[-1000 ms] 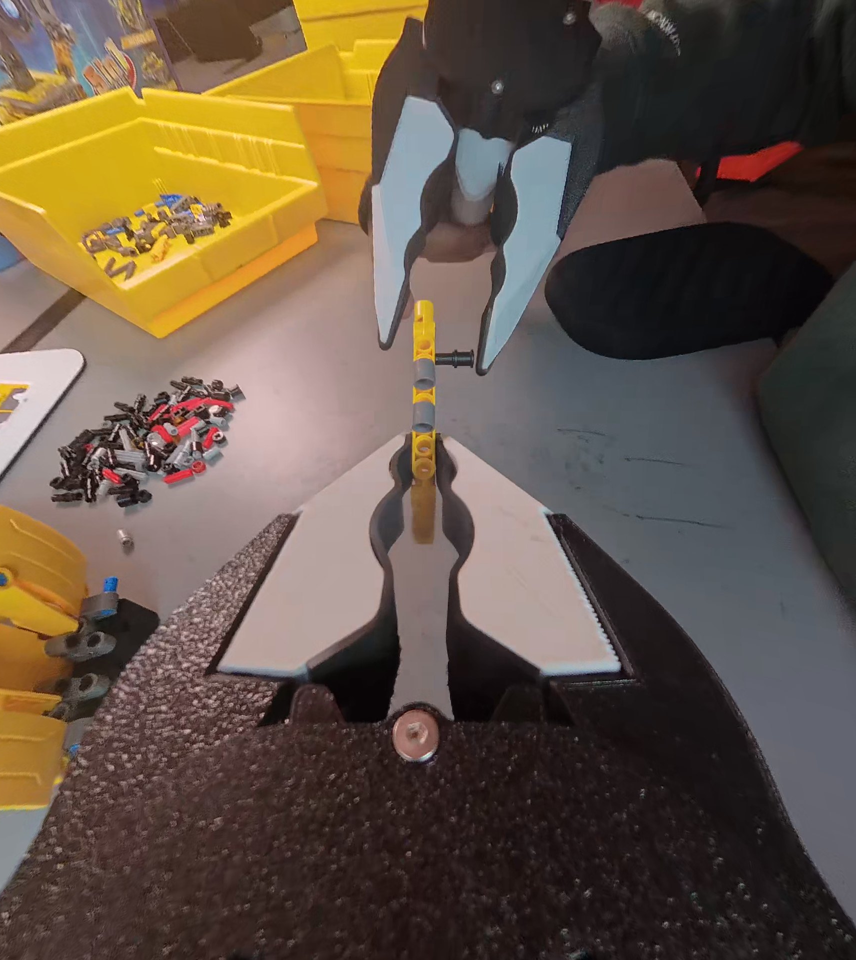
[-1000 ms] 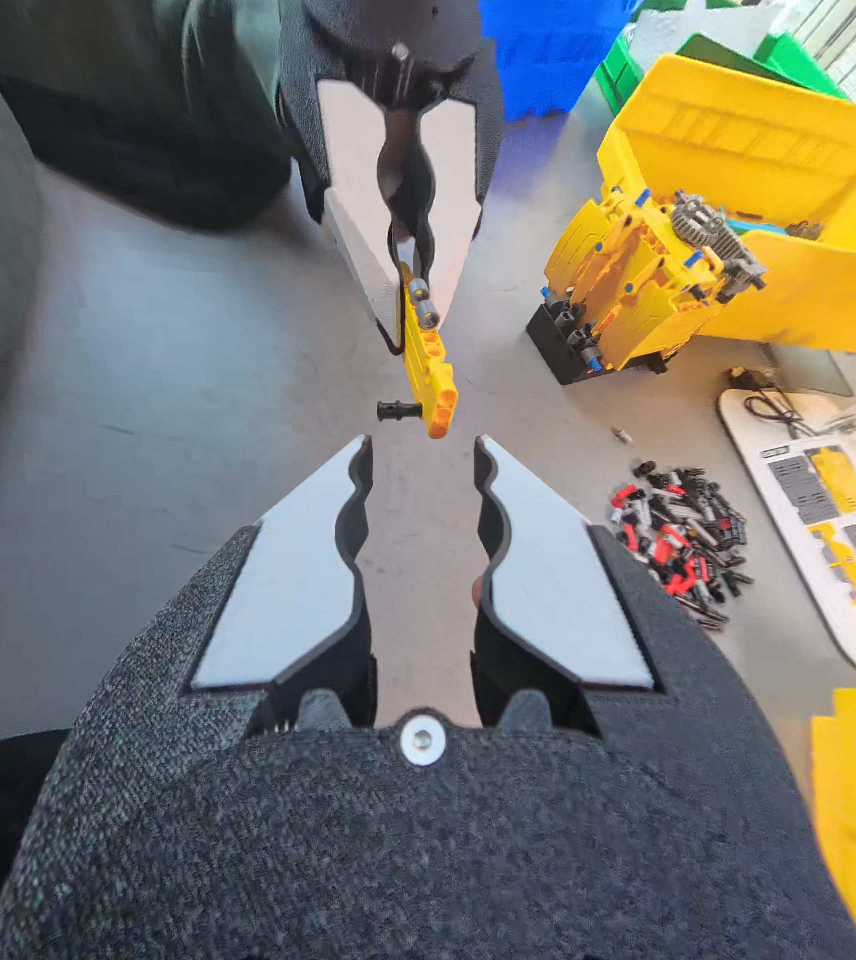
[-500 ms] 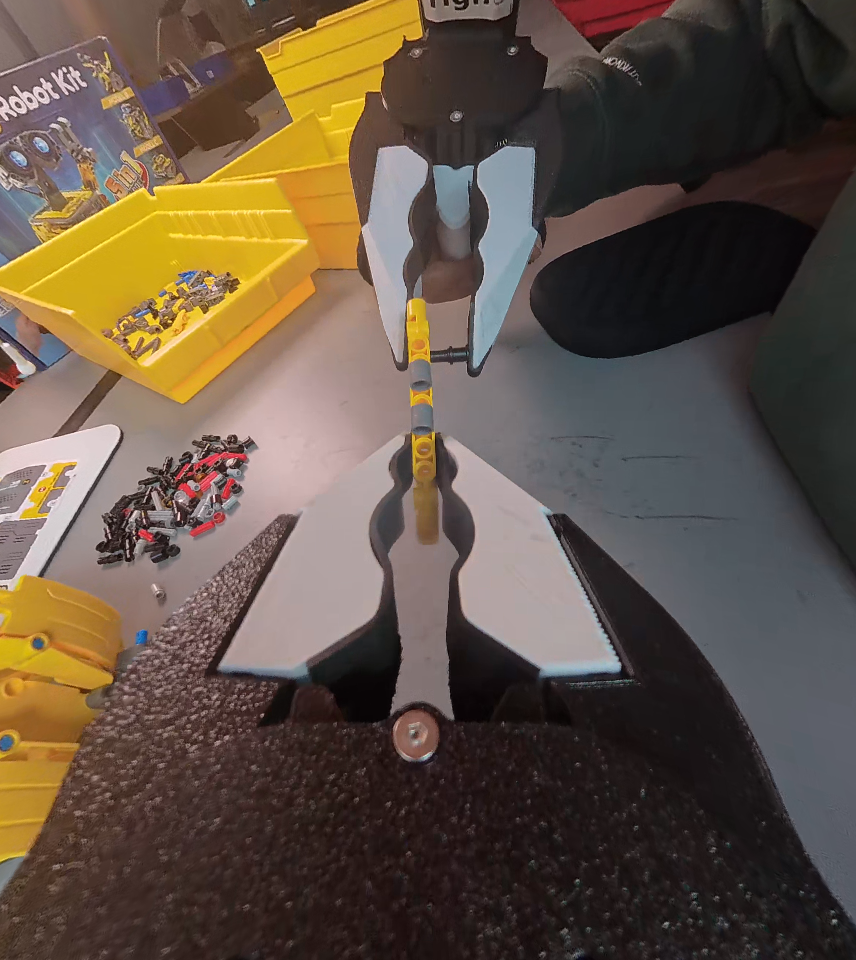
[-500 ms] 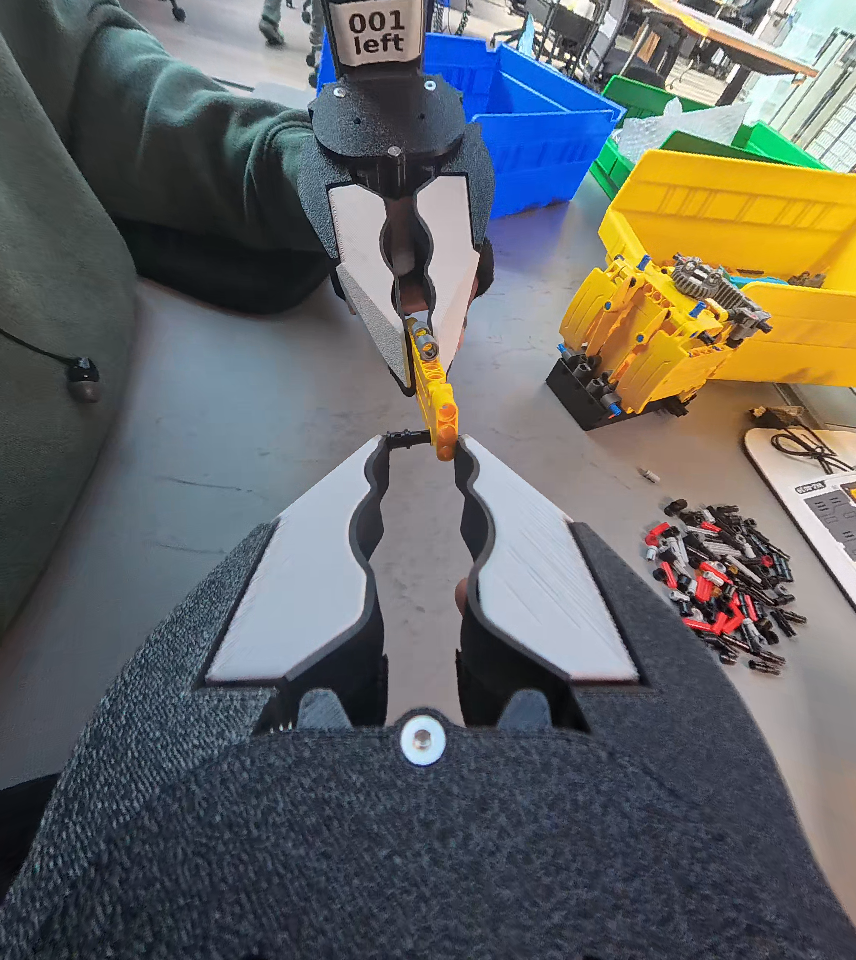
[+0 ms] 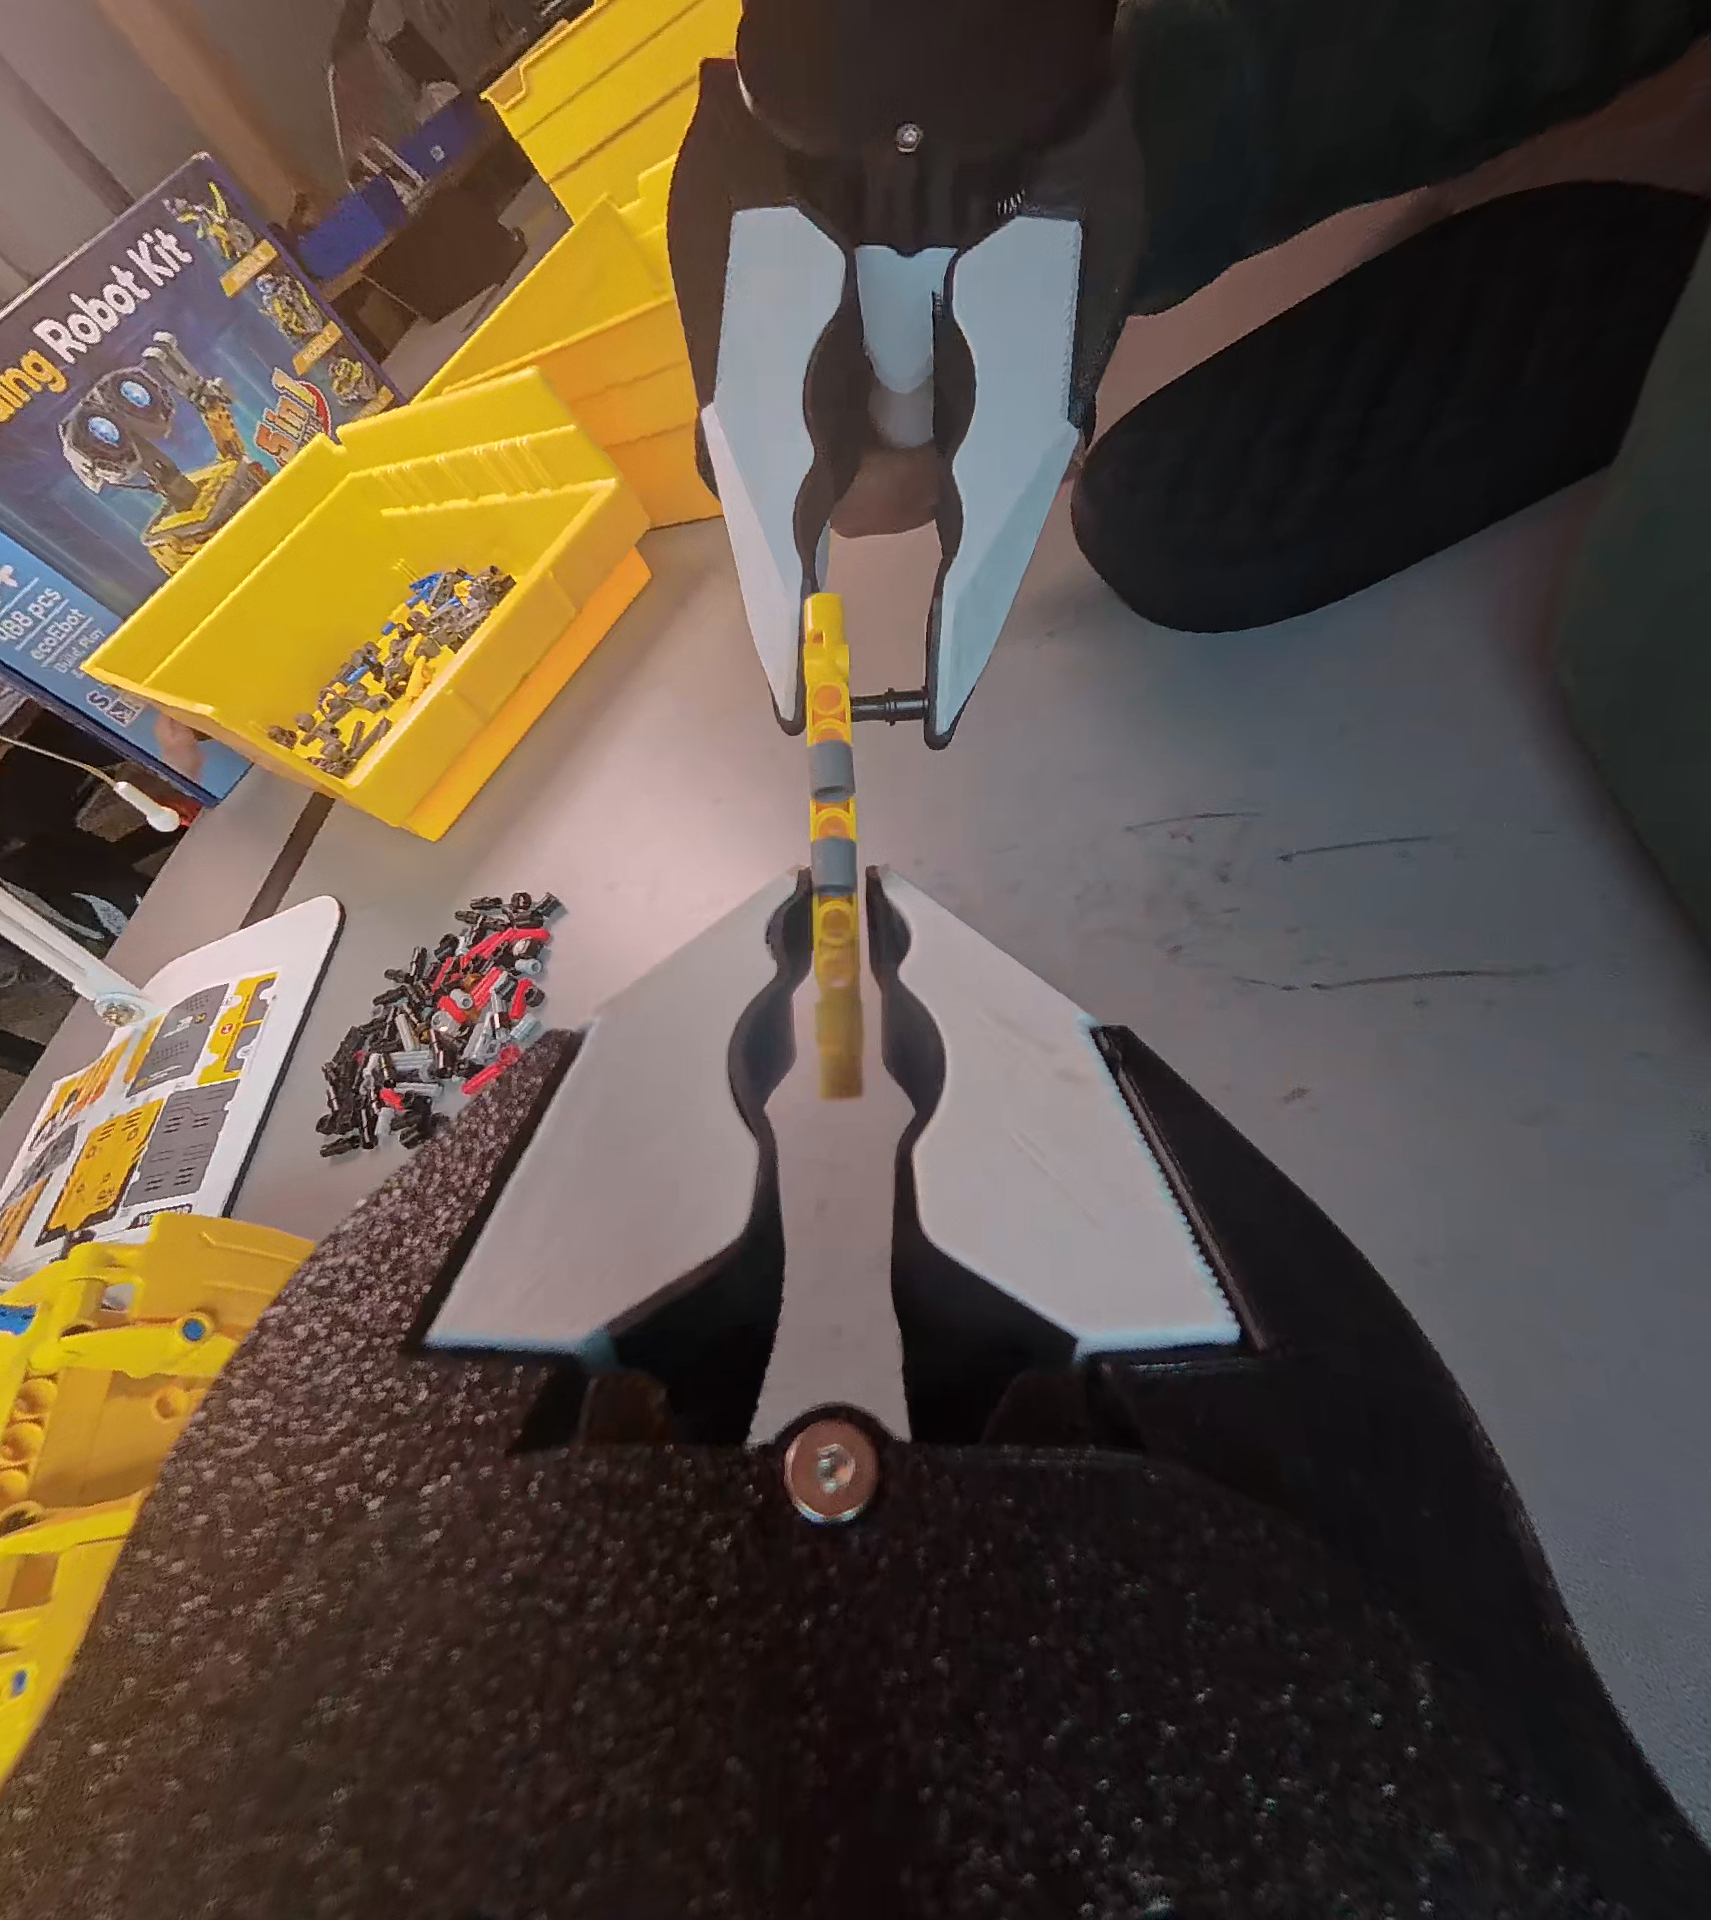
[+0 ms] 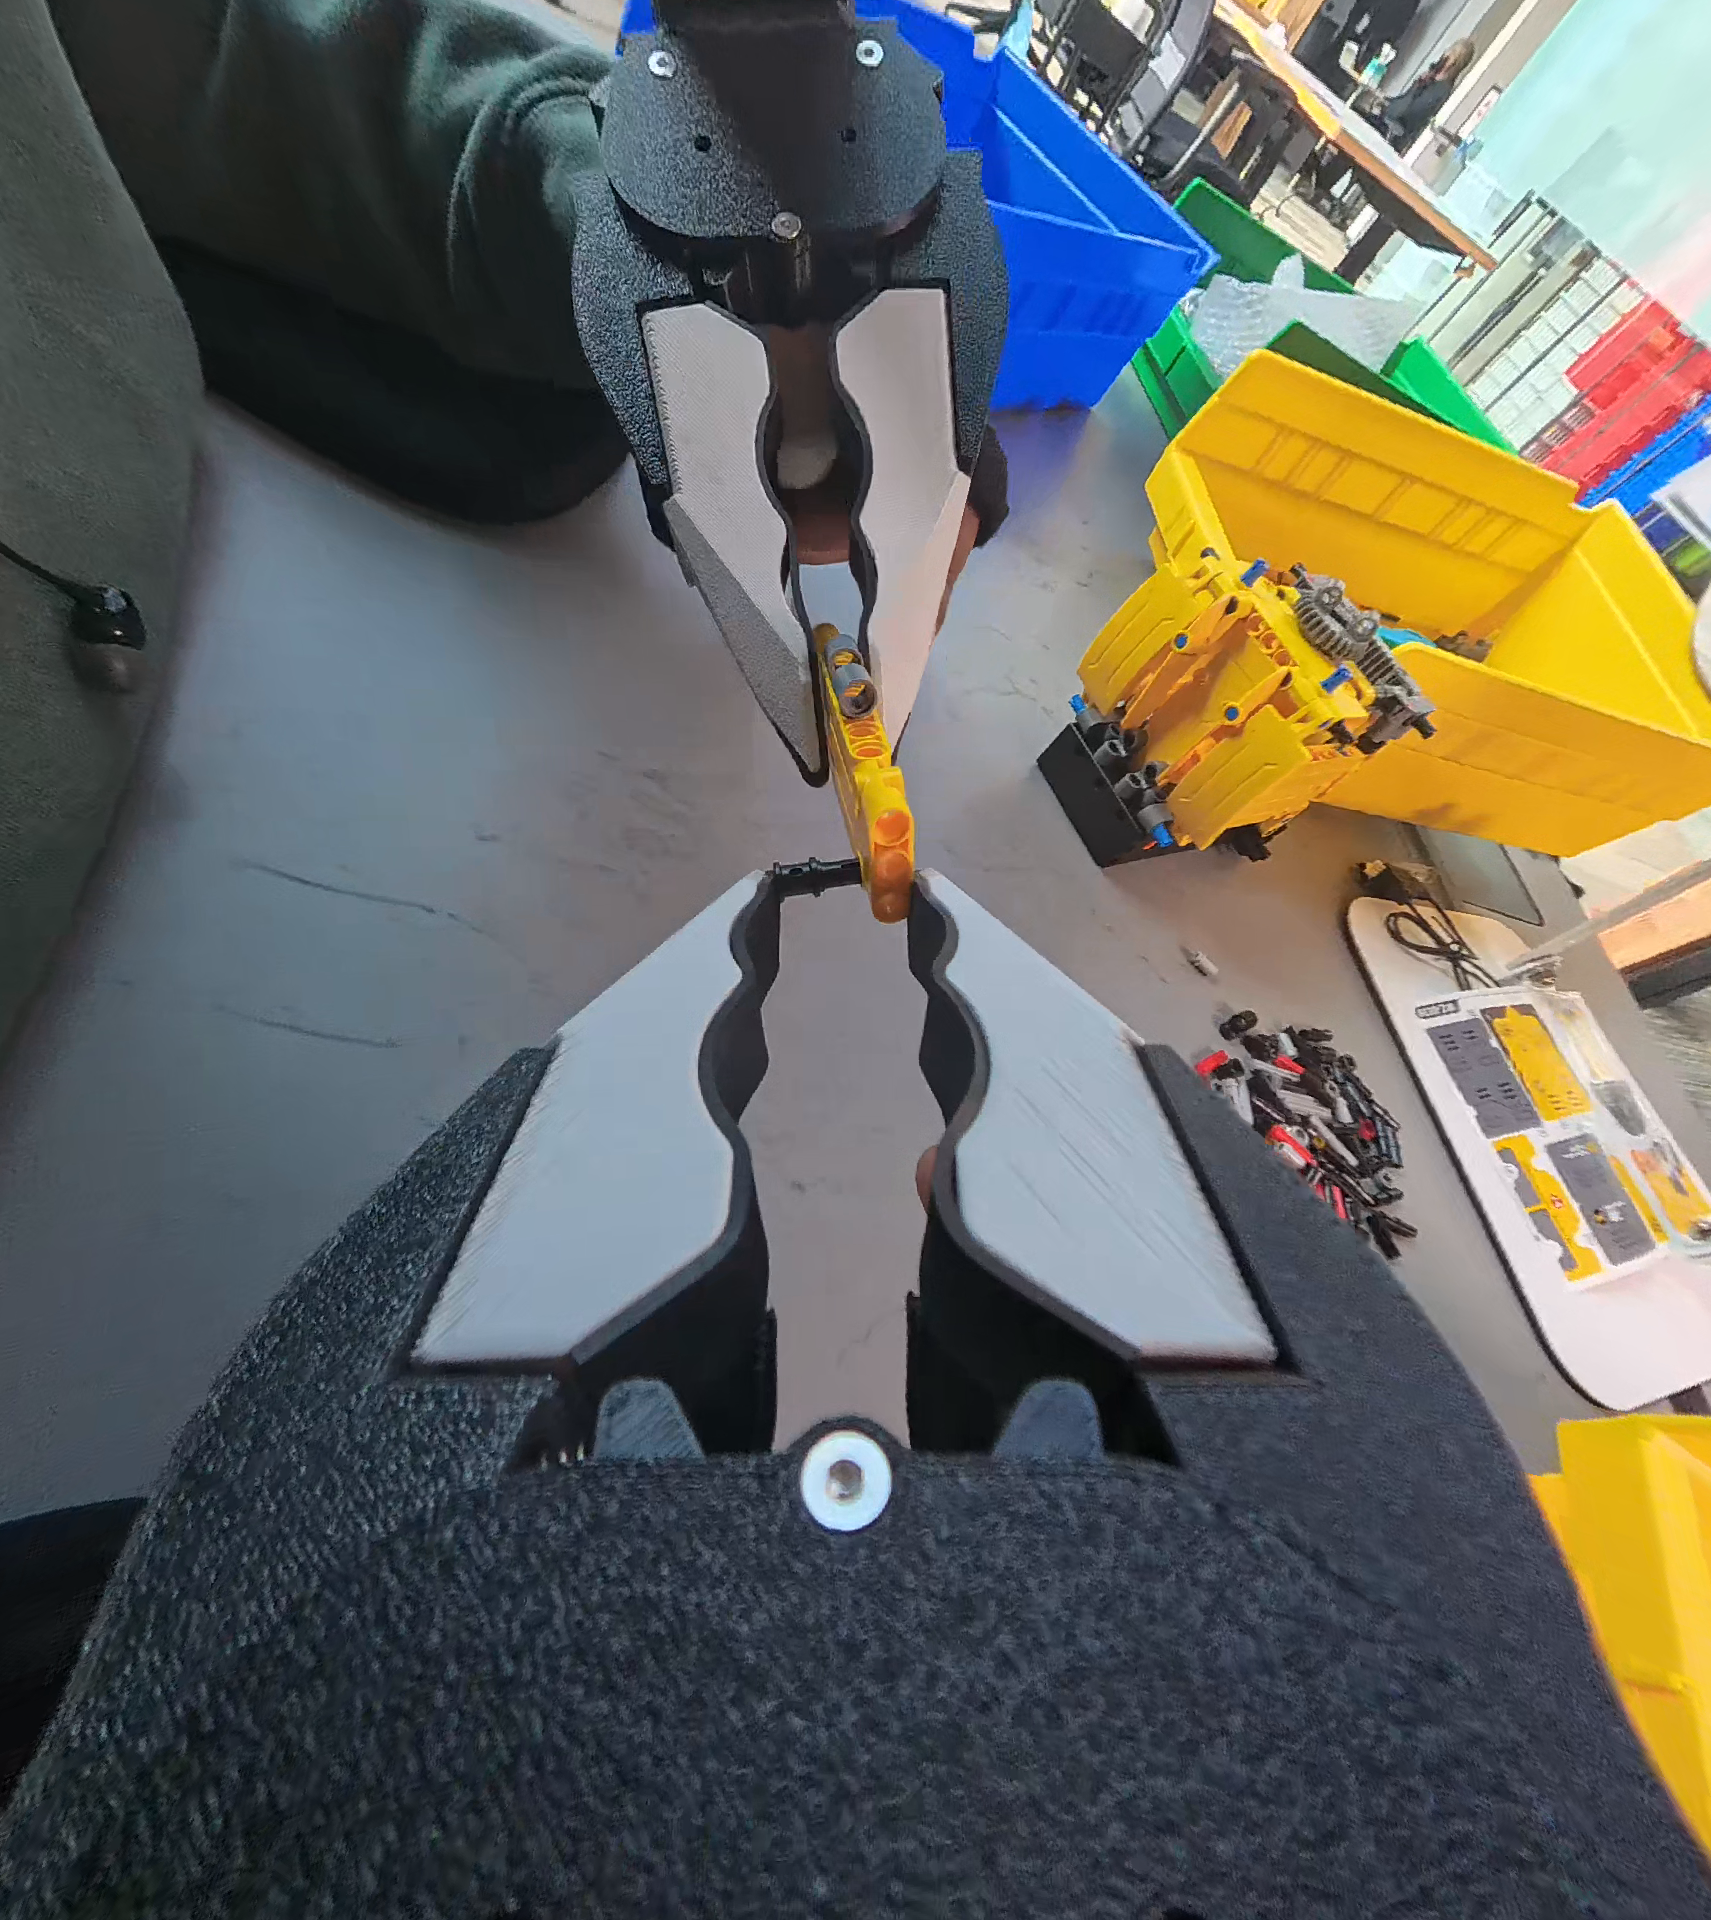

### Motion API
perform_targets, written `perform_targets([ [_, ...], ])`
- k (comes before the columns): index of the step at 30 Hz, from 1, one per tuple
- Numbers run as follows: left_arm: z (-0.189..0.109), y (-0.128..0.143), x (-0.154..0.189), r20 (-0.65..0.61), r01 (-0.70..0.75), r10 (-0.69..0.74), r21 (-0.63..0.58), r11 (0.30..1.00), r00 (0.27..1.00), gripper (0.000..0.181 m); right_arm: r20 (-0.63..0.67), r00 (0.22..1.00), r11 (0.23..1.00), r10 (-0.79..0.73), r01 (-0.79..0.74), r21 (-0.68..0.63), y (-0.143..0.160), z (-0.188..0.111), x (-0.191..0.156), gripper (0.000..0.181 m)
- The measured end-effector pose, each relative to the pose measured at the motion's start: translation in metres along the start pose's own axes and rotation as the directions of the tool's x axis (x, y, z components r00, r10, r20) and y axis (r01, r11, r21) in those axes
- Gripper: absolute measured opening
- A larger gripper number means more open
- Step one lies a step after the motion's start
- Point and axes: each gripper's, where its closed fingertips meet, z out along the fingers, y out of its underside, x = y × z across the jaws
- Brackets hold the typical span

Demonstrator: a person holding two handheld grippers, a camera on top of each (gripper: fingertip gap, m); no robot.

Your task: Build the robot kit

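Left gripper: jaws closed tight on the near end of a yellow beam, held clear of the surface and pointing straight out ahead of the jaws. Two grey sleeves noted along the beam's length. Right gripper: facing the left one, jaws narrowed part-way across the beam's far end, with a black pin lying crosswise between the tips. Pin appears seated by one end in a hole of the beam, its free end touching one tip; beam end against or just beside the opposite tip. Appears to be a light squeeze across pin and beam; how hard, and how deep the pin sits, not discernible. Off to the side of the left jaws: a loose pile of small black, red and grey parts, untouched on the surface; a printed instruction sheet just beyond it; a yellow bin of further parts farther ahead. Well to the side of the right jaws: a part-built yellow model, resting against another yellow bin, apart from both grippers.
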Motion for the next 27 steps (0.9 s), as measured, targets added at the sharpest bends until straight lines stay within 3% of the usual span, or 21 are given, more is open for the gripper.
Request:
perform_targets([
  [3,0.002,-0.003,0.001,-0.001,0.010,-0.010,0.007,1.000,1.000,0.013,-0.024,0.995,0.995,-0.094,0.094,-0.024,-0.001,0.008,-0.002,0.024],
  [8,0.007,0.006,-0.003,0.057,-0.062,0.066,-0.080,0.995,0.996,0.006,-0.041,0.986,0.987,-0.162,0.161,-0.016,-0.005,0.021,-0.004,0.024],
  [16,0.009,0.010,0.004,0.032,-0.142,0.147,-0.135,0.981,0.989,0.007,0.009,0.997,0.997,-0.081,0.081,0.014,0.001,0.022,-0.010,0.024],
  [27,0.013,0.015,0.025,-0.086,-0.076,0.065,-0.137,0.988,0.994,0.008,0.169,0.985,0.999,0.034,-0.041,0.035,0.008,0.022,-0.029,0.023],
])
